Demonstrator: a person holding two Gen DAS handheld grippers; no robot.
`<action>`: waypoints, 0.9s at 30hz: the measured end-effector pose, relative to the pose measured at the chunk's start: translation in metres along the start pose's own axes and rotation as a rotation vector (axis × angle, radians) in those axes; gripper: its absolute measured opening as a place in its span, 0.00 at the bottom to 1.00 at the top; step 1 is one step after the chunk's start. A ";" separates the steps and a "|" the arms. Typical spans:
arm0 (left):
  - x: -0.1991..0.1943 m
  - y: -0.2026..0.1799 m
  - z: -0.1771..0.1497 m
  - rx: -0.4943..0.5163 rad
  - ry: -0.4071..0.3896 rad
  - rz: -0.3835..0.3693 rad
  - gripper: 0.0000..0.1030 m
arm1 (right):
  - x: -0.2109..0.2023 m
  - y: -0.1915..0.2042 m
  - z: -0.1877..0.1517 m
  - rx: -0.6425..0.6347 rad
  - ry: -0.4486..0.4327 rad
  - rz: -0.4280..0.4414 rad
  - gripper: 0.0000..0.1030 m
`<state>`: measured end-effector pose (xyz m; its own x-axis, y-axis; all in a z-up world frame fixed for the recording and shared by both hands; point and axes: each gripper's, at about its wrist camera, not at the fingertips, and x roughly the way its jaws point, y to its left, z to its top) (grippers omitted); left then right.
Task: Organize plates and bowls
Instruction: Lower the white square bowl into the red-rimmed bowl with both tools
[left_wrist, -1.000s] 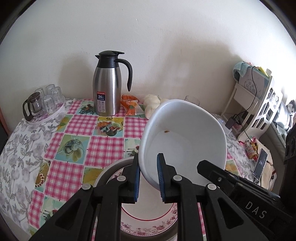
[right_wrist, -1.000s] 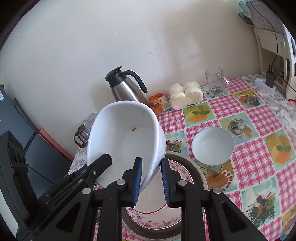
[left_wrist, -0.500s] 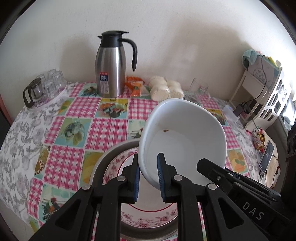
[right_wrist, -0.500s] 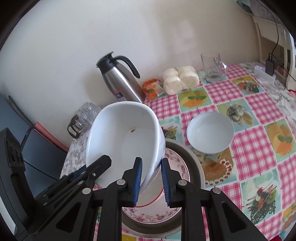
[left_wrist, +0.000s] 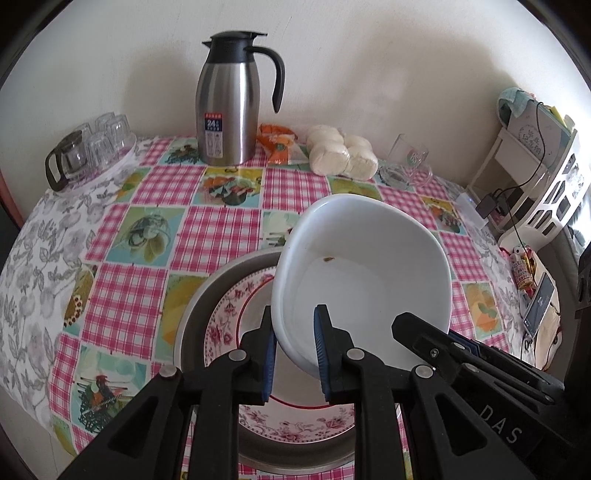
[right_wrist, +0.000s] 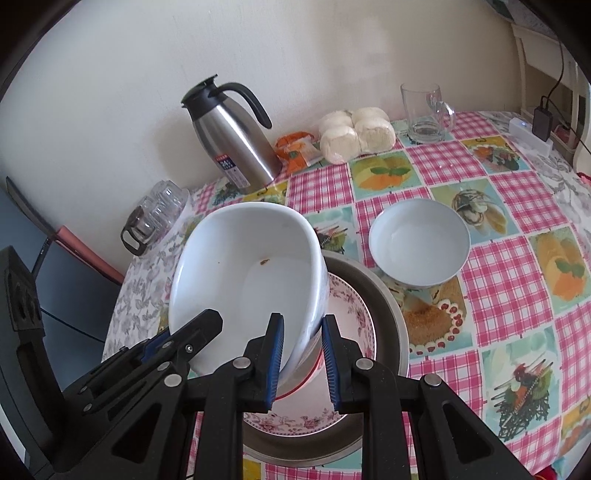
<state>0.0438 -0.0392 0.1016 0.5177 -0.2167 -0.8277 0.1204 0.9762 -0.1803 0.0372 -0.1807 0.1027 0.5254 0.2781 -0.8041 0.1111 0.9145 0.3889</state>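
Both grippers hold one large white oval dish (left_wrist: 364, 280), also in the right wrist view (right_wrist: 247, 280), by opposite rims. My left gripper (left_wrist: 294, 352) is shut on its left rim; my right gripper (right_wrist: 302, 356) is shut on its right rim. The dish is tilted, just above a floral red-rimmed plate (left_wrist: 229, 314) that lies in a grey metal basin (left_wrist: 192, 325); the plate (right_wrist: 351, 314) and basin (right_wrist: 391, 306) also show in the right wrist view. A small white bowl (right_wrist: 419, 245) stands on the table right of the basin.
A steel thermos jug (left_wrist: 227, 107), an orange snack packet (left_wrist: 277, 142), wrapped buns (left_wrist: 341, 153) and a glass mug (right_wrist: 424, 112) stand along the wall. A tray of glass cups (left_wrist: 88, 147) is at far left. A white shelf (left_wrist: 535, 173) stands right of the table.
Both grippers have lowered with the white dish toward the floral plate; the table objects have shifted up in both views. Grip unchanged.
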 end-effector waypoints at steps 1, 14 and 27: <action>0.002 0.001 -0.001 -0.002 0.006 0.002 0.18 | 0.001 0.000 -0.001 0.000 0.005 -0.001 0.23; 0.005 0.006 -0.002 -0.012 0.027 0.014 0.20 | 0.010 0.005 -0.004 -0.023 0.034 -0.001 0.24; 0.006 0.010 -0.008 -0.015 0.059 0.032 0.22 | 0.014 0.008 -0.008 -0.032 0.070 0.000 0.24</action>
<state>0.0416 -0.0309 0.0905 0.4702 -0.1855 -0.8628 0.0915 0.9826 -0.1614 0.0390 -0.1674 0.0907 0.4653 0.2970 -0.8338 0.0837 0.9231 0.3754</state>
